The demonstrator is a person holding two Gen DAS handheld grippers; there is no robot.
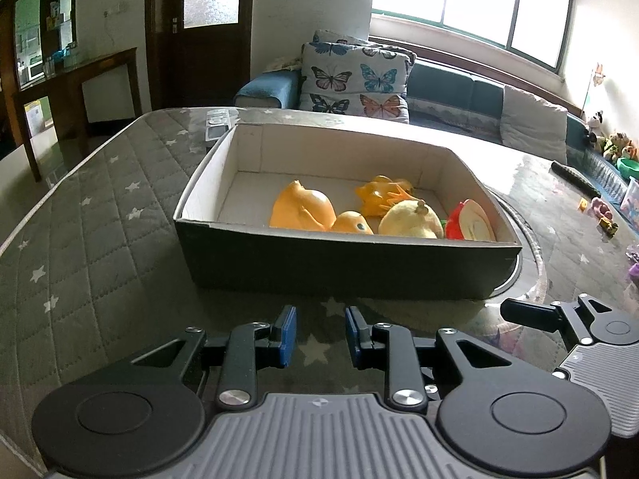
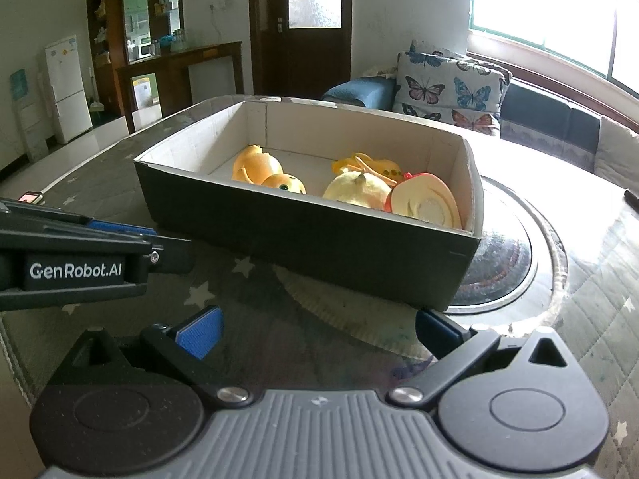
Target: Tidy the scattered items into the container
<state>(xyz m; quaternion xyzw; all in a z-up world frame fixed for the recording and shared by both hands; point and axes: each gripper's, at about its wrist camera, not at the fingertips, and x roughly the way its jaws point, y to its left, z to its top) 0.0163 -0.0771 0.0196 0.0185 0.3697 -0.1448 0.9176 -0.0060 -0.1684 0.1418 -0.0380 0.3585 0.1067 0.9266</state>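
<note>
**Toys in the box, both grippers empty**

The box (image 1: 343, 267) sits on the quilted table (image 1: 100, 215) with orange and yellow toys (image 1: 303, 209) inside; the left gripper (image 1: 320, 335) hangs before it, jaws nearly closed on nothing; the right gripper (image 2: 319, 331) stands spread wide, empty. Only the left view shows a remote (image 1: 215, 121) behind the box; only the right shows a fridge (image 2: 66, 88).
</note>
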